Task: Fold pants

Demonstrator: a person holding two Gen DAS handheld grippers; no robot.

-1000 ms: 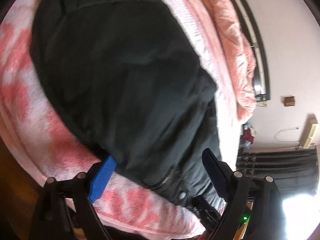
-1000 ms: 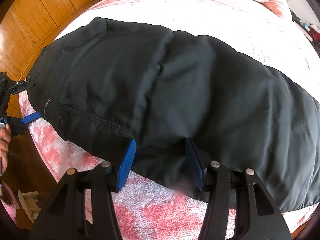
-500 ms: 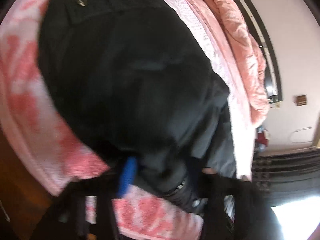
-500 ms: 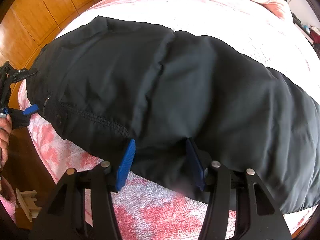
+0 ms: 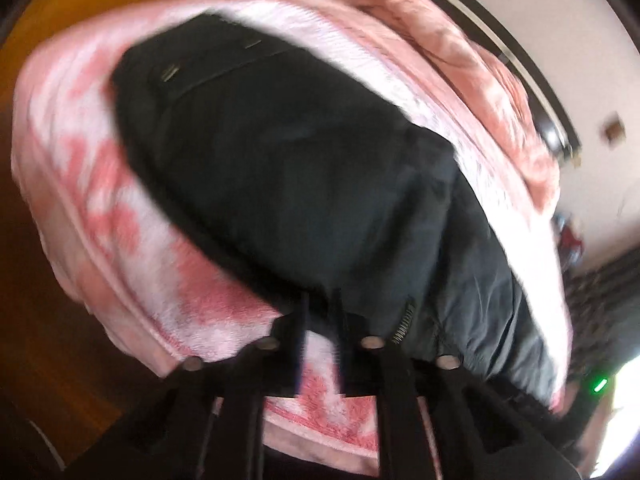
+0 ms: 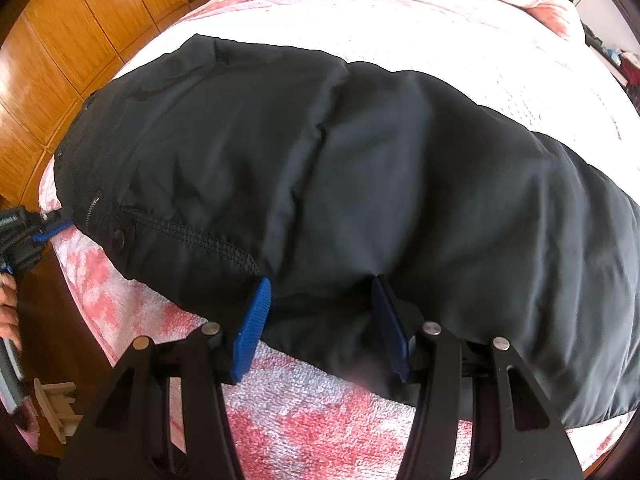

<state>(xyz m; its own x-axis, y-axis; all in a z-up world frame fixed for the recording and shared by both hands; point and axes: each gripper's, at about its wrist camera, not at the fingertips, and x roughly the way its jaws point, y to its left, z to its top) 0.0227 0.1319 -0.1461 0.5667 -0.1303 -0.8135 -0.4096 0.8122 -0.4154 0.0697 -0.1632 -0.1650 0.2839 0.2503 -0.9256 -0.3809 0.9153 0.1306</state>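
Black pants lie spread on a pink-and-white bedspread. My left gripper sits at their waist end, beside the zip; its jaws are closing to a narrow gap, with the dark edge of the fabric pinched between them. This view is blurred. In the right wrist view the pants stretch across the bed, and my right gripper is shut on a bunched fold at their near edge. The left gripper shows at the far left against the waistband.
Wooden wardrobe doors stand beyond the bed's left side. A crumpled pink quilt lies along the dark headboard. A hand holds the left gripper's handle. A small wooden piece rests on the floor.
The left gripper's jaws went from wide apart to a narrow pinch on the waist edge, and it rolled and lifted a little. The right gripper has kept still.
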